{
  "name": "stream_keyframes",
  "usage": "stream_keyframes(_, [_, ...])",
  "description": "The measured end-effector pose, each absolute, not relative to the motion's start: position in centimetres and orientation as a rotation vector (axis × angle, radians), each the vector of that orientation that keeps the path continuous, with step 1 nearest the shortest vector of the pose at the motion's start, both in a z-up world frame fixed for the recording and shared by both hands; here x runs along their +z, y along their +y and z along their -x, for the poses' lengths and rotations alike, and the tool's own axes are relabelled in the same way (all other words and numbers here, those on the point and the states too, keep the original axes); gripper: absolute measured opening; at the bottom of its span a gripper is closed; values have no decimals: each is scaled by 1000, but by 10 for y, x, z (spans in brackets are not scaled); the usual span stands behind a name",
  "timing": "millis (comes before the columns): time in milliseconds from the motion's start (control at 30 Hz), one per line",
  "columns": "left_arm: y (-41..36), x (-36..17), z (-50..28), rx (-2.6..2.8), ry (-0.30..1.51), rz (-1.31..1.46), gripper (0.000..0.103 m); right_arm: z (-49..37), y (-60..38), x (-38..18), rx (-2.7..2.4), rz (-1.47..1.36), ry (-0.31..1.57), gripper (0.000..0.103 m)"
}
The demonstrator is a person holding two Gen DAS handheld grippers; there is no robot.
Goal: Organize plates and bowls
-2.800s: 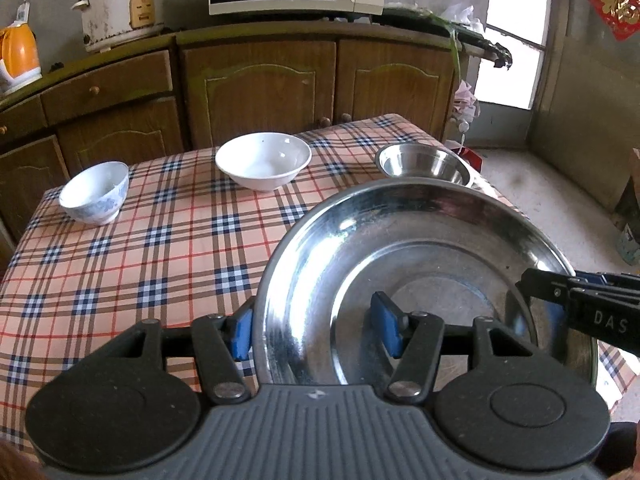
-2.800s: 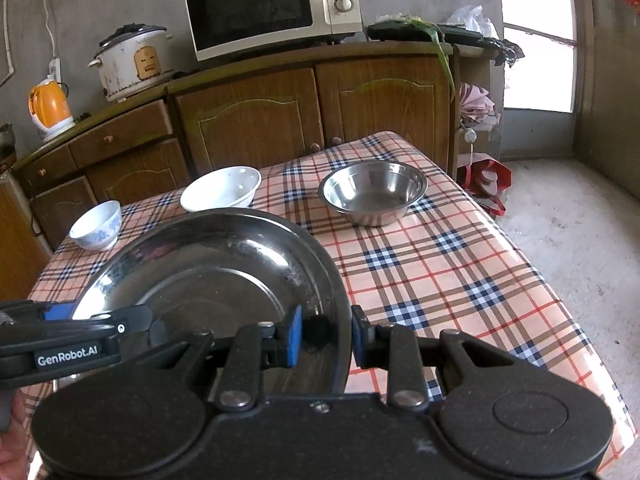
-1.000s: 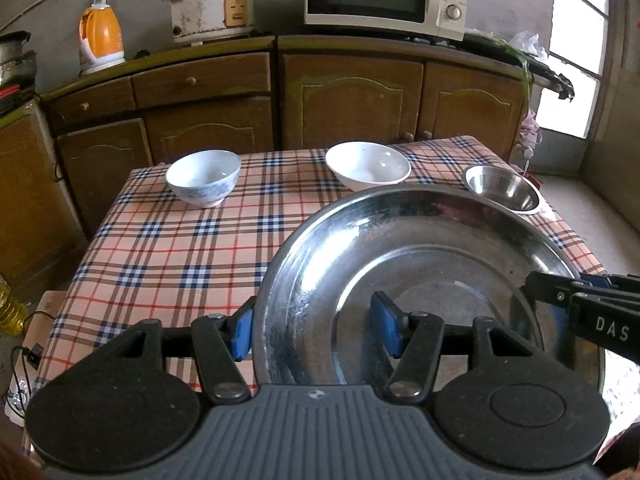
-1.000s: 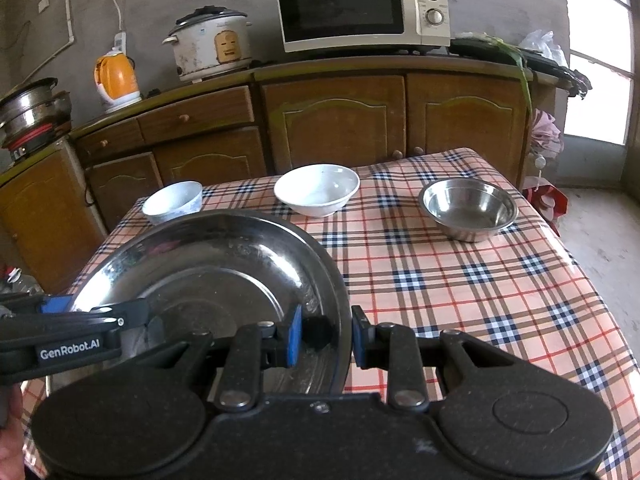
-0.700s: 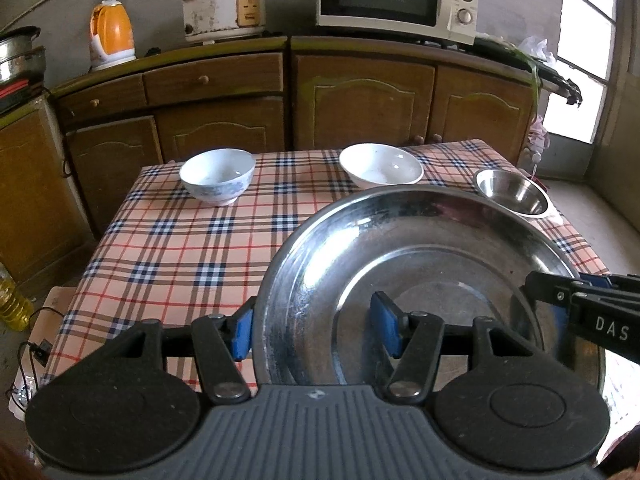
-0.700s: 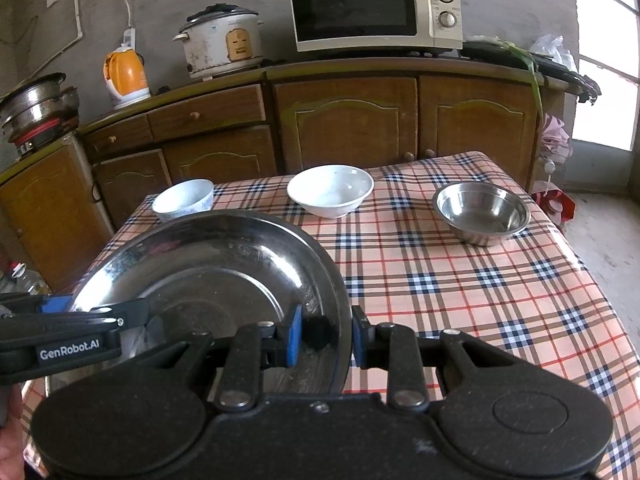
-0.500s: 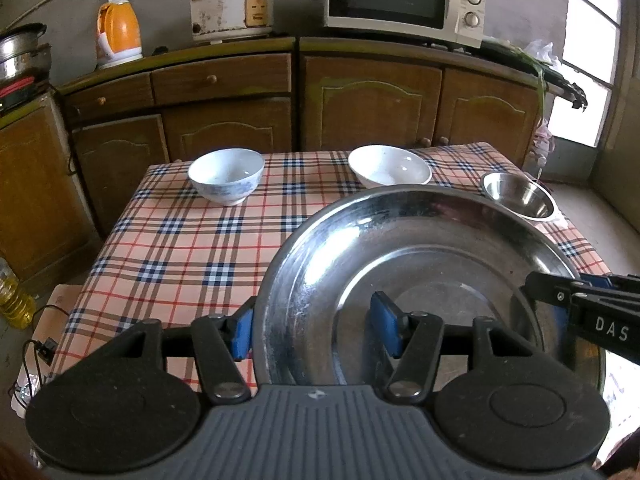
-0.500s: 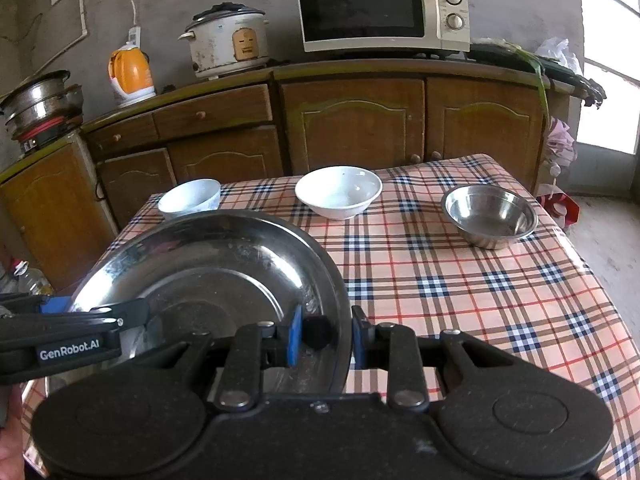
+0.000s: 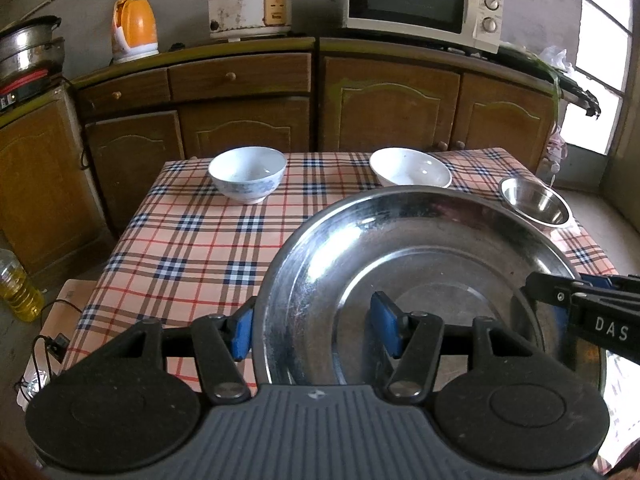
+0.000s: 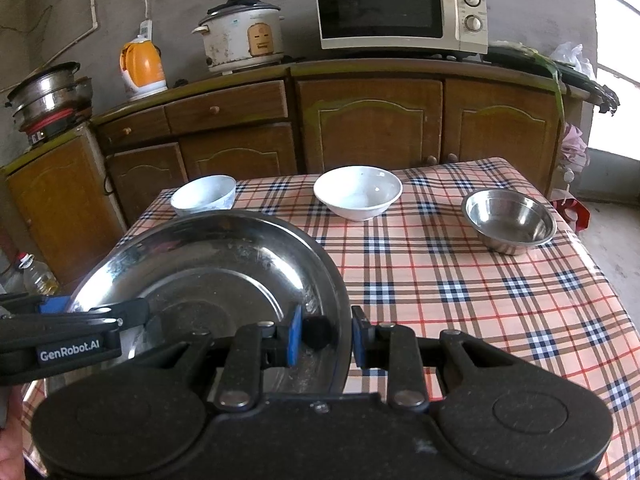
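A large steel plate is held above the checked table between both grippers. My left gripper is shut on its left rim, and my right gripper is shut on its right rim; the plate also shows in the right wrist view. Each gripper shows in the other's view, the right one and the left one. On the far half of the table stand a blue-patterned white bowl, a plain white bowl and a small steel bowl.
The table has a plaid cloth. Behind it runs a wooden cabinet with a microwave, rice cooker and orange kettle. An oil bottle and cardboard lie on the floor at left.
Both grippers, still holding the plate, have drawn back and swung left relative to the table. The three bowls now appear farther away and more centred.
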State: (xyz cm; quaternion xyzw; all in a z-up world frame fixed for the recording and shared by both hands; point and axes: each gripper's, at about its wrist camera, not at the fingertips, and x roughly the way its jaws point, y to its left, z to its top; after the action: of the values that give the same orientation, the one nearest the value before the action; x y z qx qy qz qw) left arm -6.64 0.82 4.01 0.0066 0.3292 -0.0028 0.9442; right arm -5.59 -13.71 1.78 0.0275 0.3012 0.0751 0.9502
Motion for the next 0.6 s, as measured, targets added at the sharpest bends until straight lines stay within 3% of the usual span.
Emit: stream_keyframes(600, [32,35,59,34,681,6,60,40,-109,12,186,-30,628,33])
